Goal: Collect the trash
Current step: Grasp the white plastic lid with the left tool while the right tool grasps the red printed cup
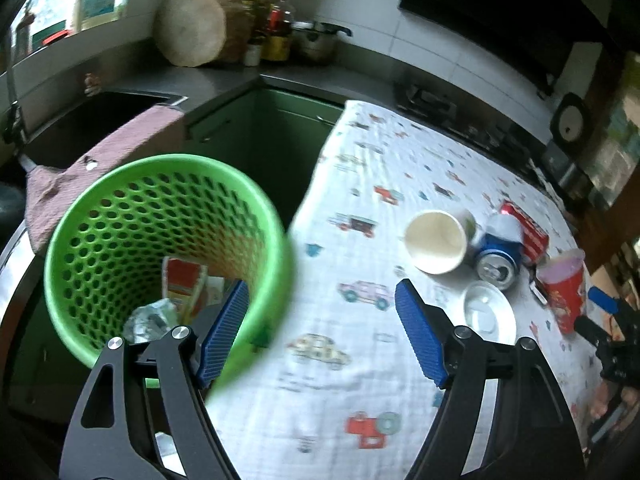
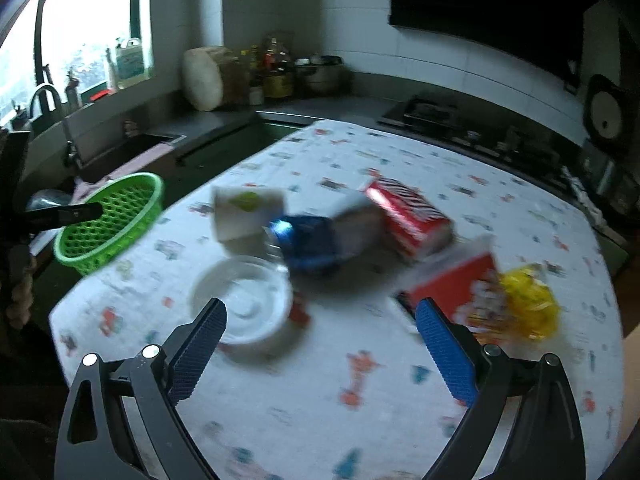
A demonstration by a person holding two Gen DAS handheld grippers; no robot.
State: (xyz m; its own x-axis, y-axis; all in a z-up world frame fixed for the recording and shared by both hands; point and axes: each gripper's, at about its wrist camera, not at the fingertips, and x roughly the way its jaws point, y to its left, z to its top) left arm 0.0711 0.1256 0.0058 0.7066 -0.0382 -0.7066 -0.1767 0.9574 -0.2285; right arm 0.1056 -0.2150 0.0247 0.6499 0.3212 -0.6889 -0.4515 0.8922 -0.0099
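Both claws, left (image 1: 320, 332) and right (image 2: 320, 352), agape, empty; bin (image 1: 80, 240) partly filled; cup (image 1: 436, 240), can (image 1: 500, 252), lid (image 1: 490, 312), boxes left.

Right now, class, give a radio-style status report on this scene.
Left gripper open, one finger inside green basket. Right gripper open, empty. Blue can, cups, cartons on tablecloth. Nothing blocking.

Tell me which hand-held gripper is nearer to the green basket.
Left. The left hand-held gripper has one finger inside the green basket rim. The right hand-held gripper is over the table, well apart from it.
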